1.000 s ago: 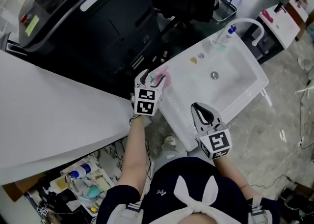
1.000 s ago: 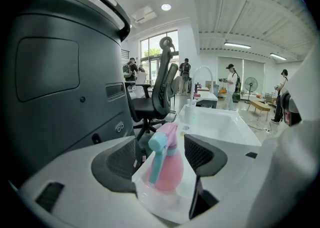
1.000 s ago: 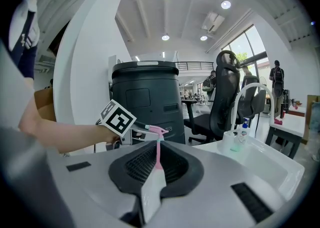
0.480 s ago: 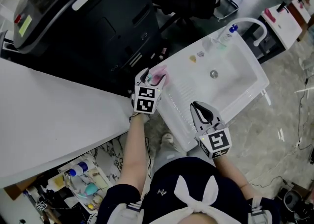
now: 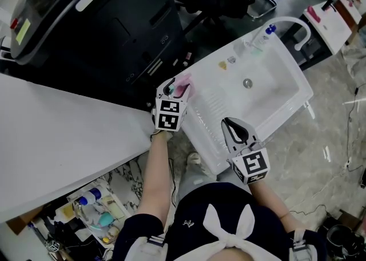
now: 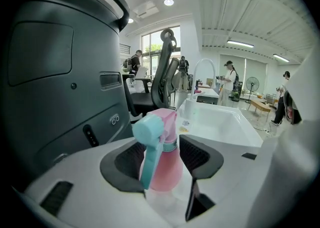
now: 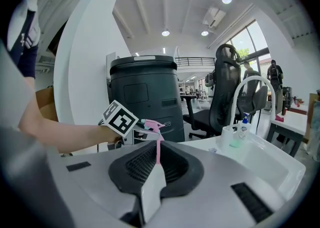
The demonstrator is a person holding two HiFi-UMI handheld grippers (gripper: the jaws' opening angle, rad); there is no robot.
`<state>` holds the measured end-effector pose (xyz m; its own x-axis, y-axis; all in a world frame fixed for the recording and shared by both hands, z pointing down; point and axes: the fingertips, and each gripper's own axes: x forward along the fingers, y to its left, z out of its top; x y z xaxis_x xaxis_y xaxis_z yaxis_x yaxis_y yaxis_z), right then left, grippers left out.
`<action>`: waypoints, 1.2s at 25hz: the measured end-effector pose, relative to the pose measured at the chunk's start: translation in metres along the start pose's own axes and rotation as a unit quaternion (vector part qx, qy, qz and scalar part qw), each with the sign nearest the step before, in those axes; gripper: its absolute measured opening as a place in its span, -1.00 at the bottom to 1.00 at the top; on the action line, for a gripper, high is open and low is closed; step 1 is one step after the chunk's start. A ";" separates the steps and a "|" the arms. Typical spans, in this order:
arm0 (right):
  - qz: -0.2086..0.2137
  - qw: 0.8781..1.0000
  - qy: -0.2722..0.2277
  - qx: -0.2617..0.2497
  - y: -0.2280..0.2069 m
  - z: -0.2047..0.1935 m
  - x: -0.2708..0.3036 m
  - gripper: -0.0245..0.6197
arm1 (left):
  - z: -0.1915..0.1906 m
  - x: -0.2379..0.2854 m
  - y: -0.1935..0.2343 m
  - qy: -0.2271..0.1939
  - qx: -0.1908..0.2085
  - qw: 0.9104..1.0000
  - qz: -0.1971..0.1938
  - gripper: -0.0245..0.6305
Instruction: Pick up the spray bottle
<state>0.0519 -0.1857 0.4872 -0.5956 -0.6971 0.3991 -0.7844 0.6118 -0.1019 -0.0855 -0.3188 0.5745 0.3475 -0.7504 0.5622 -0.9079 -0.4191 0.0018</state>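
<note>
A pink spray bottle (image 5: 184, 87) with a teal trigger head stands on the left corner of the white sink unit (image 5: 274, 91). My left gripper (image 5: 171, 89) reaches around it. In the left gripper view the bottle (image 6: 167, 169) fills the gap of the left gripper (image 6: 162, 154), whose jaws are closing, and the dark pads (image 6: 197, 154) meet its sides. My right gripper (image 5: 229, 123) hovers over the sink's near edge, shut and holding nothing. From the right gripper view (image 7: 157, 164) the bottle (image 7: 150, 123) shows behind the left gripper's marker cube (image 7: 120, 118).
A large black machine (image 5: 97, 31) rises just behind the bottle. A white tabletop (image 5: 57, 139) lies to the left. At the sink's far end are a white faucet (image 5: 294, 25) and a soap dispenser (image 5: 264, 36). A box of clutter (image 5: 97, 214) sits on the floor.
The left gripper's jaws have narrowed around the pink bottle. Both hands have stayed where they were.
</note>
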 end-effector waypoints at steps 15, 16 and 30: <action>0.000 1.000 0.002 0.004 -0.001 -0.004 -0.002 -0.81 | 0.003 -0.003 -0.009 0.000 0.012 1.000 -0.008 -0.48; 0.000 1.000 0.002 0.003 -0.001 -0.004 -0.003 -0.81 | 0.003 -0.003 -0.009 0.000 0.012 1.000 -0.007 -0.48; -0.006 1.000 0.000 0.000 -0.001 -0.002 -0.011 -0.81 | 0.000 -0.007 -0.012 0.006 0.008 1.000 -0.010 -0.48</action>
<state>0.0598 -0.1779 0.4842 -0.5866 -0.7037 0.4009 -0.7912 0.6037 -0.0979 -0.0769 -0.3079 0.5707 0.3635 -0.7357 0.5715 -0.8966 -0.4428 0.0002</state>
